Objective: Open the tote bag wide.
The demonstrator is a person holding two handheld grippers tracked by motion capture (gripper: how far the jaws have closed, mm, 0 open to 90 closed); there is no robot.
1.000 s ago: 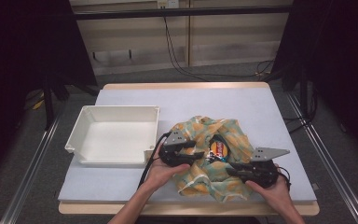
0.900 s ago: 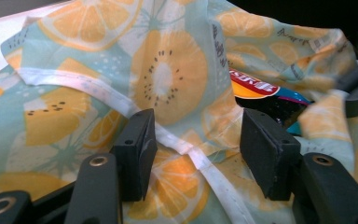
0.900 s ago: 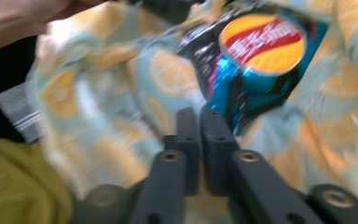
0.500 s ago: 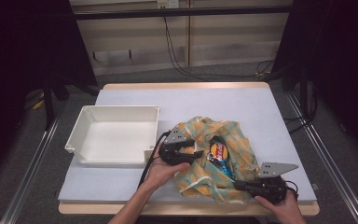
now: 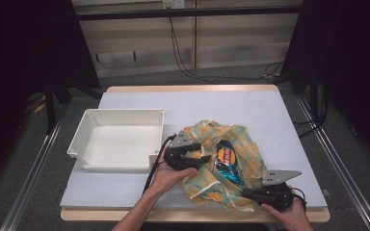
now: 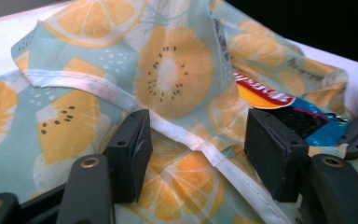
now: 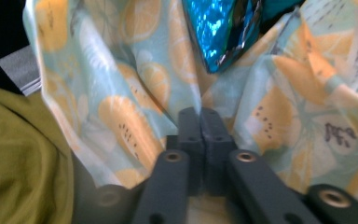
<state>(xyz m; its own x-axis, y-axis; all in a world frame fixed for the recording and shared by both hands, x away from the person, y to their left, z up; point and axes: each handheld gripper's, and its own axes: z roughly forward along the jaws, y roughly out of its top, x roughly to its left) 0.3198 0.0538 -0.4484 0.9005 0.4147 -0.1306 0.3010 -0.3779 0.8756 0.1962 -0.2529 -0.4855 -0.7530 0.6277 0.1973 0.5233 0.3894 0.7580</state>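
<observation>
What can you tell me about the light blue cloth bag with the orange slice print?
The light blue cloth bag with the orange slice print lies crumpled on the white table top, right of the white plastic bin. It looks like thin fabric with a white hem strip. A shiny blue snack packet shows in its opening. The right gripper pinches its near edge; the left gripper rests open over it.

My table (image 5: 250, 108): pale grey rectangular top, wooden edge. On it, left: empty white rectangular plastic tray (image 5: 118, 139). Just right of tray: crumpled light-blue cloth with orange-slice print (image 5: 238, 144), reaching table's near edge, well apart from far edge.
</observation>
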